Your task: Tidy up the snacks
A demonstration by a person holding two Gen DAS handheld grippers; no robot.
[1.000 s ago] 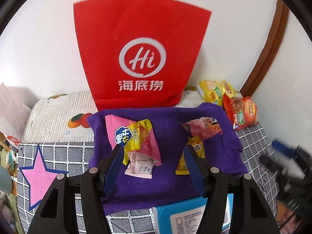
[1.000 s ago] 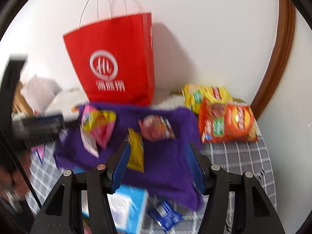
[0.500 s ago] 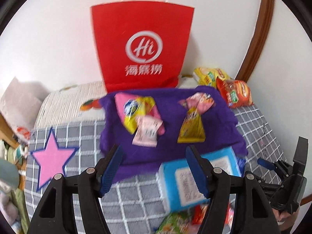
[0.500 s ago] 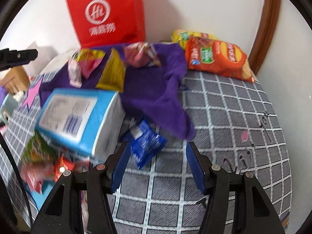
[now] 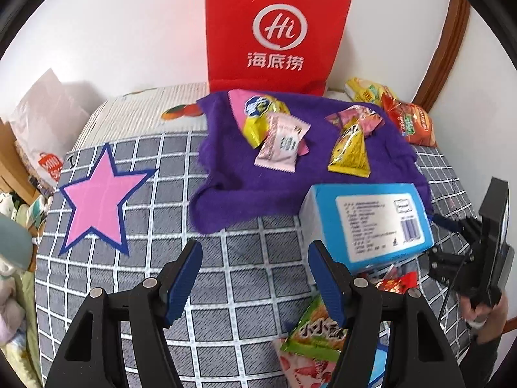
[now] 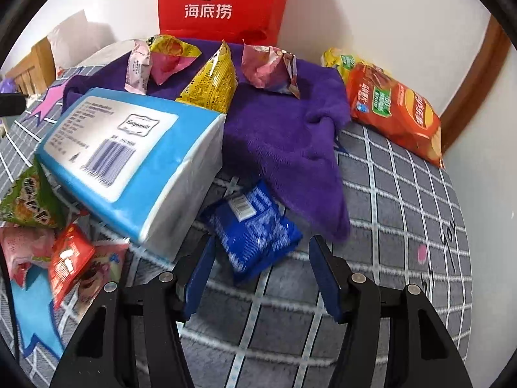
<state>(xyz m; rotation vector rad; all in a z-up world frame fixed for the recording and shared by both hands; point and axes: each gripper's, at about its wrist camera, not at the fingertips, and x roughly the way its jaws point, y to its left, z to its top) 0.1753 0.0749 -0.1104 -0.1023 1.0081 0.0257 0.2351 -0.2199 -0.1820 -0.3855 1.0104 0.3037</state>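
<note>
Right wrist view: right gripper [image 6: 258, 278], jaws opening, angled down over the grey checked cover [image 6: 404, 213]. Between the blue pads [image 6: 323, 278], untouched, lies a blue snack packet [image 6: 255, 226], crinkled foil with a white label, flat on the cover; its far corner sits at the edge of the purple cloth [image 6: 284, 129]. Just left, a blue-and-white tissue pack [image 6: 129, 158] rests tilted across other wrappers, hiding parts of them. On the cloth: a yellow packet [image 6: 213, 84], pink packets [image 6: 271, 71]. Orange chip bag [image 6: 397, 113] at the far right by the wall; red paper bag [image 6: 223, 0] behind, top cut off.

Left wrist view: left gripper [image 5: 255, 274], jaws parted and empty above bare cover. A green packet [image 5: 318, 333] near its right finger is partly covered. A pink star [image 5: 100, 197] lies at left. At the frame's right edge, the other gripper and a hand [image 5: 484, 310] are dark and hard to read.
</note>
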